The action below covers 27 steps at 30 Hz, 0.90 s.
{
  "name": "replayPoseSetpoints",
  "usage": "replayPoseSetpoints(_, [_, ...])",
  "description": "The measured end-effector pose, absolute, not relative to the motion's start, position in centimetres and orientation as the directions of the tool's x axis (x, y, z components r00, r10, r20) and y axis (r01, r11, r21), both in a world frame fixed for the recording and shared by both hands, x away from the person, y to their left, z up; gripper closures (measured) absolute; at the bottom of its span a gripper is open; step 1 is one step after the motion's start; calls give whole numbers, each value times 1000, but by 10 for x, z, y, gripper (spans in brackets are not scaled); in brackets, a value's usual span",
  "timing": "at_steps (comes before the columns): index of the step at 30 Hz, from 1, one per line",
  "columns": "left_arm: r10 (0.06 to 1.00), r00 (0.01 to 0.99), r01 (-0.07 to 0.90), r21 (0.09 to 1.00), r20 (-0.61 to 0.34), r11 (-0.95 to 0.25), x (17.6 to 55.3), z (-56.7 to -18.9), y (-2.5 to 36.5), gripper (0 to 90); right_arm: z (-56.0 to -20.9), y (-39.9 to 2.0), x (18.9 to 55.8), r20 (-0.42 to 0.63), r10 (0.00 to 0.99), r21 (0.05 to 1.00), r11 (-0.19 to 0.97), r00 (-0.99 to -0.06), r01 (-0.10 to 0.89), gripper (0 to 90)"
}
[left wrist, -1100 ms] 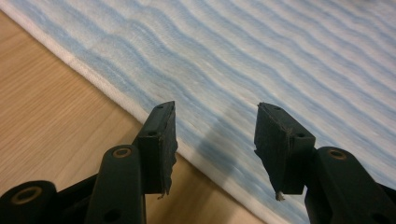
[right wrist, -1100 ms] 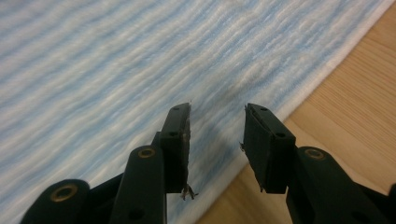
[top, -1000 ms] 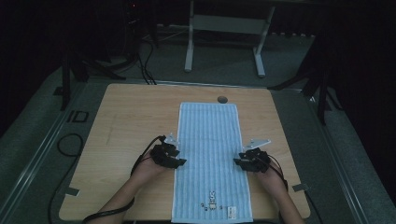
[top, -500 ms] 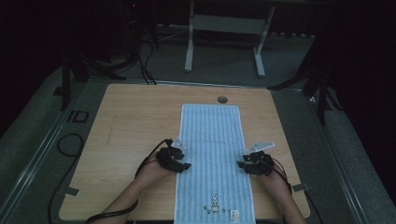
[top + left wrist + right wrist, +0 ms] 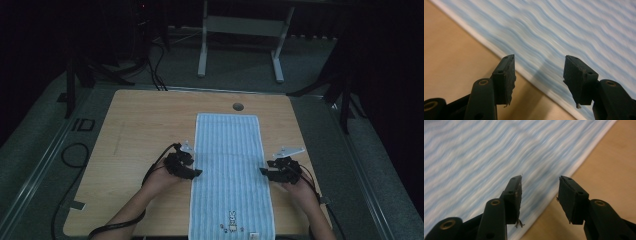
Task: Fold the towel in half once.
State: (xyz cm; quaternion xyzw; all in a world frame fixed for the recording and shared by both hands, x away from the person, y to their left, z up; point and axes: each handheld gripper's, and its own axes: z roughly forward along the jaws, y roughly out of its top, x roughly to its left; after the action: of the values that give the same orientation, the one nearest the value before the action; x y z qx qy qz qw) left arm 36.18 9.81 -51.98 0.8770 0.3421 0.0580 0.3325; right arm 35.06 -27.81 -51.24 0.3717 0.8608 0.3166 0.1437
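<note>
Straddling the long edges of the blue striped towel (image 5: 230, 170), left gripper (image 5: 537, 75) and right gripper (image 5: 539, 195) are held with jaws apart; closure on both hems is judged the next requirement.

A light blue towel (image 5: 229, 170) with fine pale stripes and a white edge lies flat and spread out lengthwise down the middle of the wooden tabletop (image 5: 140, 130). Its near end reaches the tabletop's front edge and carries a small dark printed motif (image 5: 231, 218).
</note>
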Motion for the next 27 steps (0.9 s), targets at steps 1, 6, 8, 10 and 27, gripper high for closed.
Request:
replayPoseSetpoints(1, [656, 745, 569, 629, -121, -529, 369, -516, 101, 428, -509, -279, 356, -9, 733, 653, 520, -680, 551, 520])
replayPoseSetpoints(6, [714, 690, 608, 630, -118, -483, 398, -508, 108, 427, -494, -284, 384, -6, 762, 658, 491, -648, 572, 518])
replayPoseSetpoints(8, [724, 680, 613, 632, -116, -474, 404, -508, 108, 427, -490, -284, 398, 1, 777, 653, 477, -630, 589, 518])
replayPoseSetpoints(10, [756, 645, 635, 629, -111, -449, 418, -509, 107, 409, -490, -282, 418, 9, 795, 637, 463, -607, 616, 506])
replayPoseSetpoints(27, [808, 585, 688, 572, -71, -447, 449, -540, 87, 407, -528, -262, 475, 21, 860, 498, 433, -510, 751, 509])
